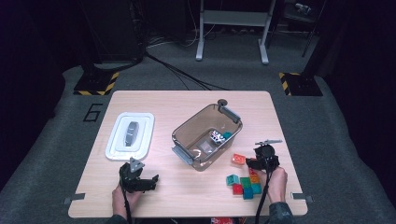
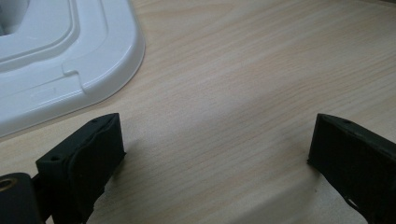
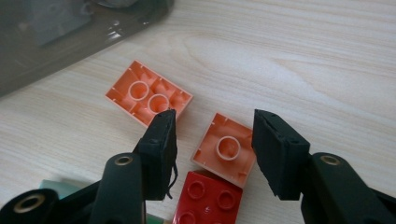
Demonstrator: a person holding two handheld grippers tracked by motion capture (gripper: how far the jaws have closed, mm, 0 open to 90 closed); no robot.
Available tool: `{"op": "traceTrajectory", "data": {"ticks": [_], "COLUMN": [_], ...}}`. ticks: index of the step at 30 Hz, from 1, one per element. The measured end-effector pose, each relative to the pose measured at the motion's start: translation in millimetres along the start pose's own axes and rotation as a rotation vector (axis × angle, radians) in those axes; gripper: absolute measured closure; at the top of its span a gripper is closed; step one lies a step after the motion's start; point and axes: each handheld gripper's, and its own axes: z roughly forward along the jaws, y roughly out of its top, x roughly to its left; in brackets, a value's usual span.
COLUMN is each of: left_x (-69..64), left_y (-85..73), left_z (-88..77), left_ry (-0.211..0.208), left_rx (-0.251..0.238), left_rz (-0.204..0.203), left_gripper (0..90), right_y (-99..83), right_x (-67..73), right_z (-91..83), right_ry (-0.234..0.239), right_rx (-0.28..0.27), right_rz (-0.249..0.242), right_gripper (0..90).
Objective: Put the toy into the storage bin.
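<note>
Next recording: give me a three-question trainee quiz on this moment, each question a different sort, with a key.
1. True or false: the small orange brick between the right gripper's jaws lies with its hollow underside up.
2. Which gripper hovers over bare table near the white lid? A) left B) right
3. Fill in: the red brick lies against the small orange brick with its ___ facing up.

Key
1. True.
2. A: the left gripper stands wide open, with nothing between its jaws.
3. Studs.
</note>
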Motion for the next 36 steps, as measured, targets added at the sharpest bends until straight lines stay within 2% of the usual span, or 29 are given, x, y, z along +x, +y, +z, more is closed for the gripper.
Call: {"op": "traceTrajectory", "data": {"ticks": [3, 4, 6, 9, 11, 16, 17, 18, 20, 22, 27, 28, 30, 33, 34, 36], "left_x": [0.0, 0.0, -0.1, 0.0, -0.1, -0.1, -0.1, 0.0, 0.0, 0.0, 0.0, -0.1, -0.1, -0.1, 0.0, -0.1], "left_y": [0.0, 0.0, 0.0, 0.1, 0.0, 0.1, 0.1, 0.1, 0.1, 0.1, 0.1, 0.0, 0.0, 0.0, 0.1, 0.0], "left_z": [0.0, 0.0, 0.0, -0.2, -0.1, -0.2, -0.2, -0.2, -0.2, -0.2, -0.2, 0.0, -0.1, 0.0, -0.2, 0.0], "left_ry": [0.000, 0.000, 0.000, 0.001, 0.000, 0.001, 0.001, 0.001, 0.001, 0.001, 0.001, 0.000, 0.000, 0.001, 0.001, 0.000], "left_rx": [0.000, 0.000, 0.000, 0.002, 0.000, 0.002, 0.002, 0.002, 0.002, 0.003, 0.003, 0.000, 0.000, 0.000, 0.002, 0.000], "left_rz": [0.000, 0.000, 0.000, 0.000, 0.001, 0.001, 0.001, 0.000, 0.001, 0.001, 0.001, 0.000, 0.000, 0.000, 0.001, 0.000], "left_gripper": [3.2, 3.2, 3.2, 3.2, 3.2, 3.2, 3.2, 3.2, 3.2, 3.2, 3.2, 3.2, 3.2, 3.2, 3.2, 3.2], "right_y": [0.2, 0.1, -0.2, -0.3, -0.1, -0.5, -0.5, -0.9, -1.1, -1.3, -1.4, -1.8, -1.8, -2.3, -2.5, -2.7], "right_x": [1.4, 0.4, 0.9, 0.9, -1.4, -4.0, -4.0, -4.9, -6.5, -8.4, -11.9, -12.4, -13.7, -13.6, -14.4, -15.8], "right_z": [-0.2, 1.5, 2.1, 2.2, 2.5, 0.7, 0.7, 0.8, 1.7, 2.6, 5.2, 6.2, 6.6, 5.3, 4.7, 4.3], "right_ry": [-0.010, -0.033, -0.048, -0.052, -0.059, -0.085, -0.085, -0.097, -0.107, -0.112, -0.099, -0.093, -0.093, -0.096, -0.100, -0.101], "right_rx": [0.012, -0.003, -0.001, 0.004, -0.005, -0.022, -0.022, -0.016, -0.009, -0.007, -0.006, 0.004, 0.003, 0.009, 0.011, 0.012], "right_rz": [0.010, -0.018, -0.020, -0.005, -0.019, 0.009, 0.009, 0.026, 0.039, 0.054, 0.063, 0.069, 0.058, 0.069, 0.069, 0.065], "right_gripper": [48.9, 48.7, 48.2, 47.0, 46.4, 40.9, 40.9, 36.5, 33.6, 33.4, 38.4, 42.8, 44.1, 48.6, 52.9, 53.5]}}
